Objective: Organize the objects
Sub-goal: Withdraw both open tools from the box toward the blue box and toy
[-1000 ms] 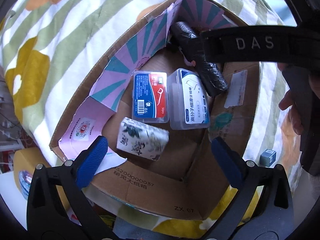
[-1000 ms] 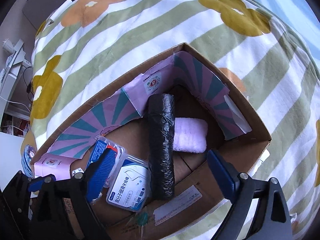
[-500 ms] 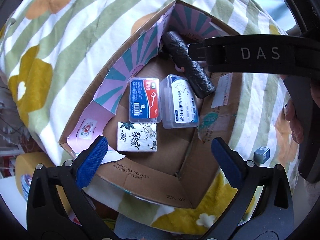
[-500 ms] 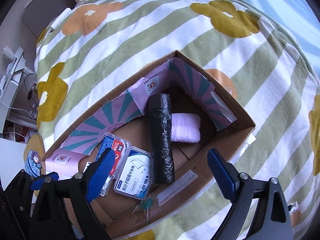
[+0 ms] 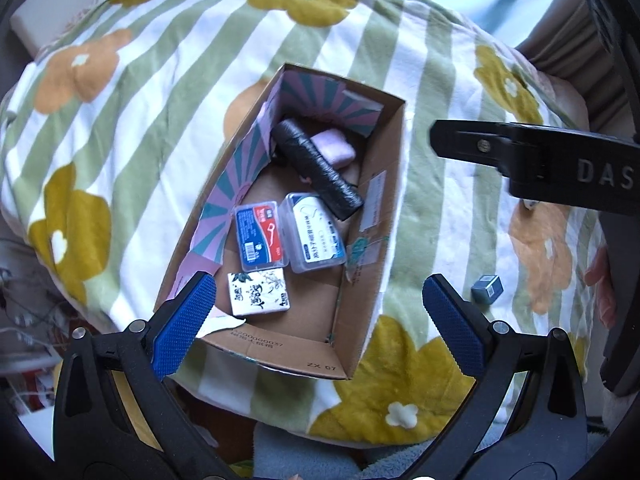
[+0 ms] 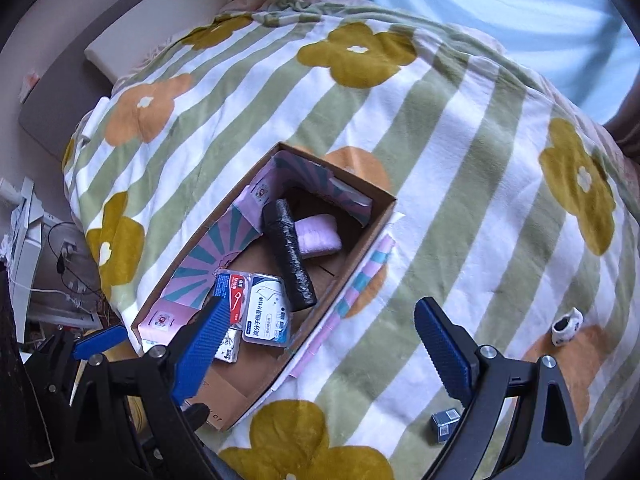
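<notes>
An open cardboard box (image 5: 376,216) (image 6: 360,248) lies on a striped flowered blanket. Inside are a black bag roll (image 5: 316,168) (image 6: 290,256), a pale purple pack (image 5: 334,148) (image 6: 318,236), two clear floss-pick boxes (image 5: 262,236) (image 5: 314,232) (image 6: 266,312) and a white tissue pack (image 5: 258,293). A small dark cube (image 5: 487,288) (image 6: 445,426) lies on the blanket right of the box. My left gripper (image 5: 316,324) is open and empty, above the box's near end. My right gripper (image 6: 320,352) is open and empty, above the box's right side.
A small black-and-white object (image 6: 566,330) lies on the blanket at the right. A white pillow (image 6: 160,36) sits at the far edge. Shelves and cables (image 6: 48,264) stand left of the bed. A person's hand (image 5: 600,280) shows at the right edge.
Both grippers have pulled up and back from the box, so it looks smaller. The tissue pack has settled flat in the box's near end. The right gripper has shifted right.
</notes>
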Demonstrator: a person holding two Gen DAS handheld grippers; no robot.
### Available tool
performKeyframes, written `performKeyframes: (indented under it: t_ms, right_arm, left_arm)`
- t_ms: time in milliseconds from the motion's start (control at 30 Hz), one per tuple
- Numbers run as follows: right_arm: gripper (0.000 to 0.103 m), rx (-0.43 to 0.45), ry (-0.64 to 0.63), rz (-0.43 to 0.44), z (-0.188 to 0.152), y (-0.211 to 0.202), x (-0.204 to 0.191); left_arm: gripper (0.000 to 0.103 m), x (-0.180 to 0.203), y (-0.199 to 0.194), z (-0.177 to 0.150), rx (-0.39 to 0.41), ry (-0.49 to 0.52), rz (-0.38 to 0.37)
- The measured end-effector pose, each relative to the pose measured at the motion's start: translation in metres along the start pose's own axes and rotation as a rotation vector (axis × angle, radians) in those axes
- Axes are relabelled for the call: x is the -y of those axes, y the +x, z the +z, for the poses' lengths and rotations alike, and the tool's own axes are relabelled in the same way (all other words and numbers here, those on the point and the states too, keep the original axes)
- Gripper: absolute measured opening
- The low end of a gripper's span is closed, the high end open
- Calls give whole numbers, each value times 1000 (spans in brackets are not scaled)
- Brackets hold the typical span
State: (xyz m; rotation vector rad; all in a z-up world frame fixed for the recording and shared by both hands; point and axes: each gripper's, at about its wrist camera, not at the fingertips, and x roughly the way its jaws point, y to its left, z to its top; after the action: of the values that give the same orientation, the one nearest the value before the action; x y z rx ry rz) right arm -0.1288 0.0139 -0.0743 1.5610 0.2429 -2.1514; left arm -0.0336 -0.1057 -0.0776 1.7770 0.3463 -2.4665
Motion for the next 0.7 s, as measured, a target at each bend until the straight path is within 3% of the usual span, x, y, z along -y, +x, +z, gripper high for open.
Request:
performKeyframes:
  t_ms: [267,700]
  right_arm:
    - [97,70,198,-118,-45,-52,57]
    - [97,116,440,-268,-132,-108,117]
  left_arm:
    - [103,42,-15,6,36,148,-26]
    - [103,114,-24,1,72,324,-139]
